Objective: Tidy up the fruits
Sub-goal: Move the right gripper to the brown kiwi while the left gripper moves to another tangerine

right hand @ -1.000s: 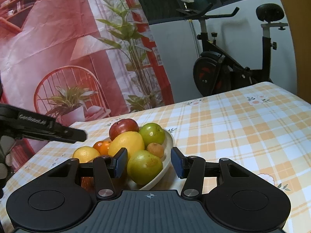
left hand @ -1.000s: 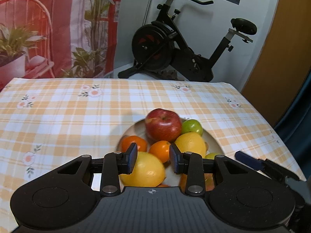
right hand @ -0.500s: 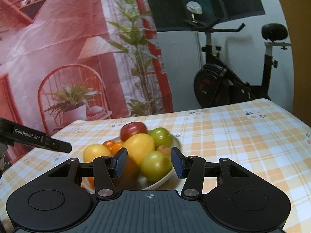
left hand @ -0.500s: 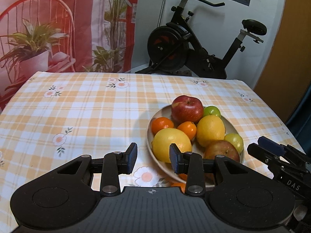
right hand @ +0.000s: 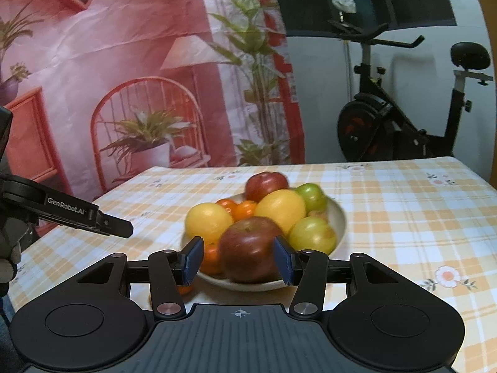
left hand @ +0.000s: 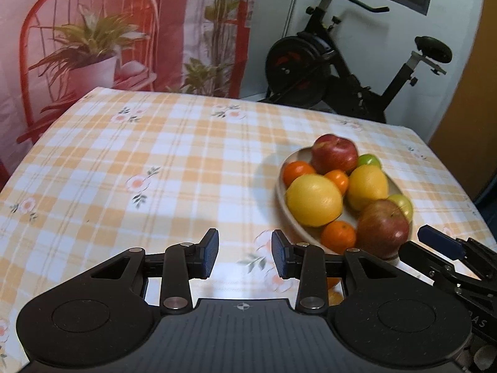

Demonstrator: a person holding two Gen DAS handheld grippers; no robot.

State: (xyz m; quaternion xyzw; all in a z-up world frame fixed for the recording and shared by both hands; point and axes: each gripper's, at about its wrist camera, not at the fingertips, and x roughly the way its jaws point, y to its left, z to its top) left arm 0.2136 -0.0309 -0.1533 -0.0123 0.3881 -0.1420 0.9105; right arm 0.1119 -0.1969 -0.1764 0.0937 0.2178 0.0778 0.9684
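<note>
Over on the left, the left hand-held gripper (left hand: pixel 244 256) hangs above bare checked cloth on the counter (left hand: pixel 130 168), its jaws set narrow with nothing between them. Just to its right sits the plate (left hand: pixel 284 208), heaped with fruit: a big lemon (left hand: pixel 313 200) at the near left, a second lemon (left hand: pixel 366 191) beside it, mandarins (left hand: pixel 338 237) tucked among them, a red apple (left hand: pixel 334 154) at the back and a darker apple (left hand: pixel 382 228) at the near right rim. Green fruits (left hand: pixel 369 160) sit along the far edge. Another orange fruit lies off the plate on the cloth, mostly hidden under the left tool.

Further right, the right hand-held gripper (right hand: pixel 238 259) faces the plate from its near side, jaws partly apart and empty; the dark apple (right hand: pixel 248 248) shows in the gap, but the pads are not pressing it. Behind the counter hang a printed backdrop (right hand: pixel 124 62) and, to the right, an exercise bike (right hand: pixel 388 130).
</note>
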